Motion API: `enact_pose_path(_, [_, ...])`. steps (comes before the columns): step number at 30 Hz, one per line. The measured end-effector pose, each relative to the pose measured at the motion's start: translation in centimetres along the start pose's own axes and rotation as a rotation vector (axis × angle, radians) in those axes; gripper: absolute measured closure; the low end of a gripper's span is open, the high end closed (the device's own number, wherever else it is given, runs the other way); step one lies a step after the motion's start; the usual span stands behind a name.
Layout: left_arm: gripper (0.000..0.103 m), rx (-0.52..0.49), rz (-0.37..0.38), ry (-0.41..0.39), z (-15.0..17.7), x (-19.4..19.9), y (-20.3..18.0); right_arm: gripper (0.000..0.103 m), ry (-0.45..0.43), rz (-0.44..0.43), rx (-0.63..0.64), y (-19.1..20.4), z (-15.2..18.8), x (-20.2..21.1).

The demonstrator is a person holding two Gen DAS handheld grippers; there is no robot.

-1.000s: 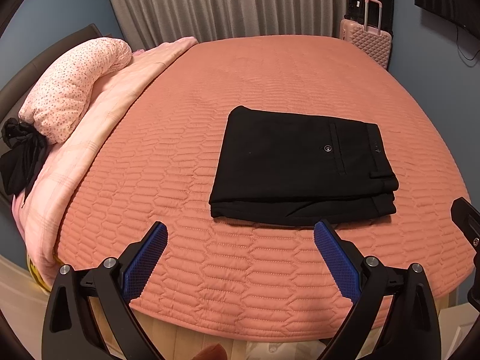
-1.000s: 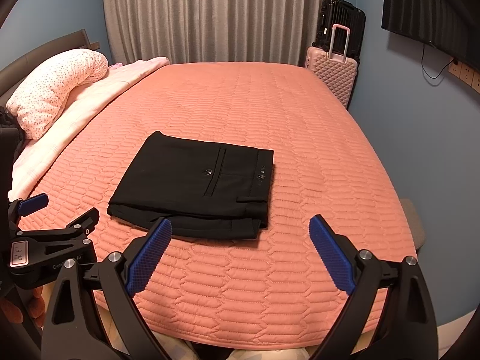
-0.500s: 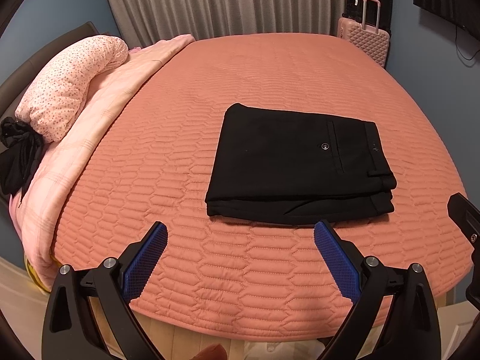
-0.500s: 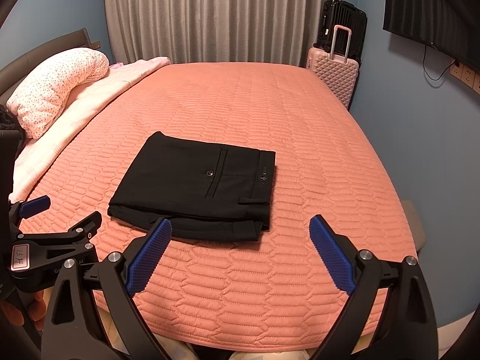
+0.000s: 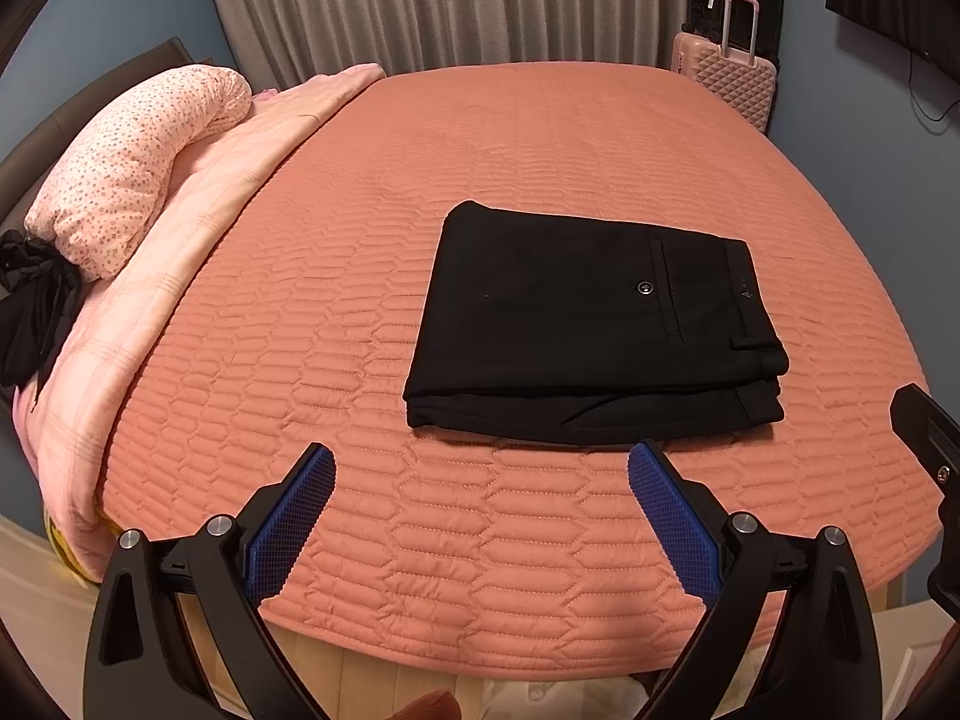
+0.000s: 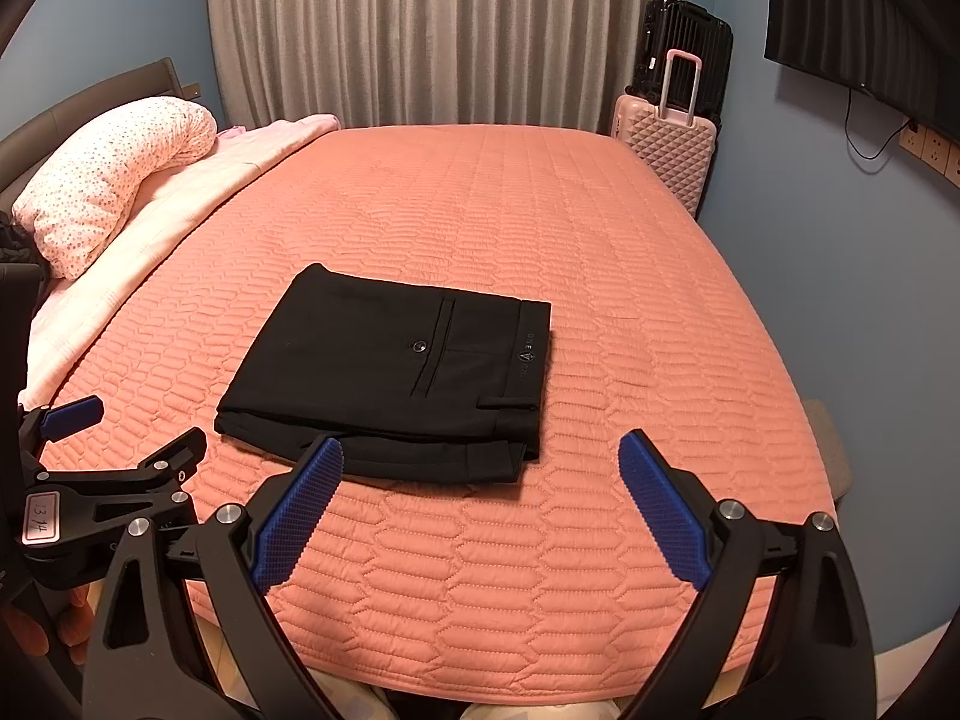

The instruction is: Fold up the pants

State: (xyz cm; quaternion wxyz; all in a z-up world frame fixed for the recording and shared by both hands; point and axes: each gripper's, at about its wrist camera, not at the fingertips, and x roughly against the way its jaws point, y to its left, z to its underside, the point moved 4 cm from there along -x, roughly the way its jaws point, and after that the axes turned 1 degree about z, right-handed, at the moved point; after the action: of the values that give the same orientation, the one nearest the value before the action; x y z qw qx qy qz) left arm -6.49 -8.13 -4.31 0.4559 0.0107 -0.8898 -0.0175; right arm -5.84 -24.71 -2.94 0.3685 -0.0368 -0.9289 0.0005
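Black pants [image 5: 588, 324] lie folded into a compact rectangle on the orange quilted bed [image 5: 480, 138], waistband to the right. They also show in the right wrist view [image 6: 396, 372]. My left gripper [image 5: 480, 480] is open and empty, held back above the bed's near edge, short of the pants. My right gripper [image 6: 480, 474] is open and empty, also back at the near edge, its left pad [image 6: 297, 516] overlapping the pants' front edge in view. The left gripper [image 6: 108, 480] shows at the left of the right wrist view.
A spotted pink pillow [image 5: 132, 162] and a pink blanket [image 5: 198, 222] lie along the bed's left side, with a black cloth [image 5: 33, 312] beside them. A pink suitcase [image 6: 666, 150] and a black one [image 6: 684, 42] stand at the far right. Curtains [image 6: 444, 30] hang behind.
Both grippers have drawn back and up slightly from the bed, so the pants look a little farther away. The pants have not moved. Both grippers stay open.
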Motion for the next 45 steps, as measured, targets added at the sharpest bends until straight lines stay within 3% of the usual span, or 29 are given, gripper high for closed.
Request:
enact_pose_path(26, [0.006, -0.004, 0.002, 0.003, -0.1, 0.0, -0.1, 0.011, -0.021, 0.008, -0.01, -0.2, 0.0, 0.2])
enact_pose_path(29, [0.006, -0.009, 0.001, 0.0, -0.1, -0.1, -0.1, 0.005, -0.028, 0.025, -0.007, -0.3, 0.2, 0.0])
enact_pose_path(33, [0.006, -0.023, -0.006, 0.0, -0.1, -0.9, -0.3, 0.005, -0.031, 0.042, 0.009, -0.3, 0.4, -0.8])
enact_pose_path(39, [0.006, -0.01, -0.051, 0.017, -0.3, -2.8, 0.5, 0.005, -0.017, -0.034, 0.009, 0.3, -2.0, -5.0])
enact_pose_path(41, [0.006, -0.009, -0.062, 0.022, -0.3, -3.6, 1.1, 0.005, 0.019, -0.09, 0.059, 1.9, -3.1, -8.4])
enact_pose_path(44, [0.006, -0.034, -0.093, 0.031, -0.9, -5.8, 1.8, 0.006, 0.067, -0.091, 0.102, 3.6, -4.1, -13.1])
enact_pose_path(45, [0.006, -0.05, -0.102, 0.037, -1.6, -7.2, 1.8, 0.012, 0.069, -0.096, 0.102, 4.0, -4.4, -14.4])
